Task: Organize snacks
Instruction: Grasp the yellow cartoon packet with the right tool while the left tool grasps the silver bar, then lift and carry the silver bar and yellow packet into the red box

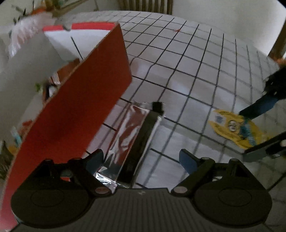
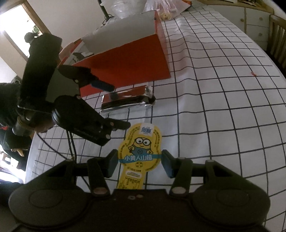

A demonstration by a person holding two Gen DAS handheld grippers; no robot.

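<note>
A foil-wrapped snack bar point(image 1: 125, 142) lies on the checked tablecloth beside the open red box point(image 1: 71, 107). My left gripper point(image 1: 141, 160) is open and straddles the bar from above; its left pad is close to the foil and the right pad stands well clear. From the right wrist view, the left gripper point(image 2: 121, 106) hangs over the bar point(image 2: 128, 100) in front of the red box point(image 2: 128, 67). A flat yellow cartoon snack pack point(image 2: 141, 146) sits between the pads of my right gripper point(image 2: 140, 165), which is shut on its edges. The pack point(image 1: 236, 130) also shows at the right of the left wrist view.
The red box holds several snack packets point(image 1: 53, 80) under its white flaps. Plastic bags of snacks point(image 2: 160, 9) lie at the table's far end. A wooden chair point(image 2: 277, 35) and a dresser point(image 2: 255, 23) stand beyond the table. A small red scrap point(image 2: 253, 73) lies on the cloth.
</note>
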